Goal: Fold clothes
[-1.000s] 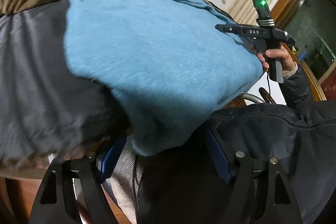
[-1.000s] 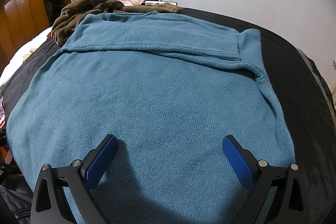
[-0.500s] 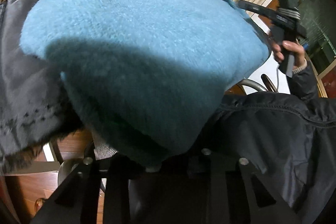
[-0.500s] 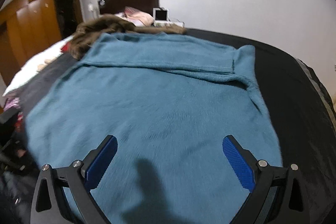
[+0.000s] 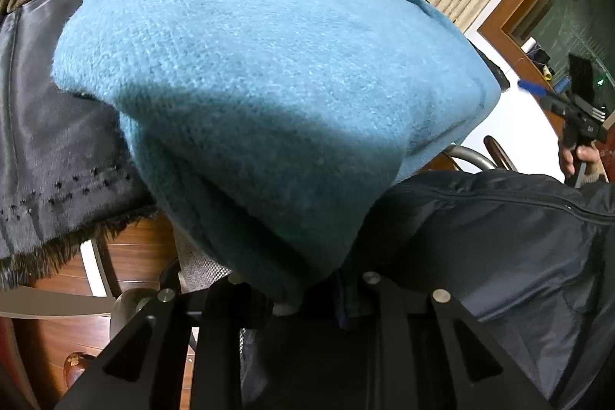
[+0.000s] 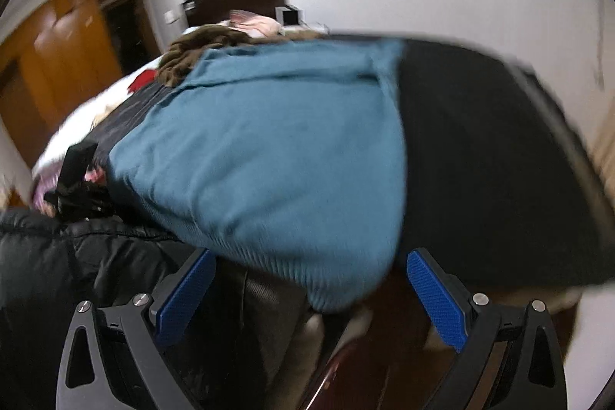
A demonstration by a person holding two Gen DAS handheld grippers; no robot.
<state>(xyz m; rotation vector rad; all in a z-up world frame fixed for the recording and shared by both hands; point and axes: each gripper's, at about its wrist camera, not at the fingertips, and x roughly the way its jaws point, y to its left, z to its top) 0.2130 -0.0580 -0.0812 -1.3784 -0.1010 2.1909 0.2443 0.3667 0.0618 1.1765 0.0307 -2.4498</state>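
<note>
While the bed carries the blue sweater spread over its dark cover, the hem hangs over the near edge. Left claw is pressed together, pinching the hem's left corner; right claw is spread wide just beside the right corner. Judging by this, a fold is being set up, and the right claw needs a grip next.

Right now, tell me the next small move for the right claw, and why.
Probably ease the right claw forward and shut it on the sweater at its hanging near corner. The blue pads stand open either side of that corner, gripping nothing, while the left claw looks shut on the hem, so a matching hold seems due.
</note>
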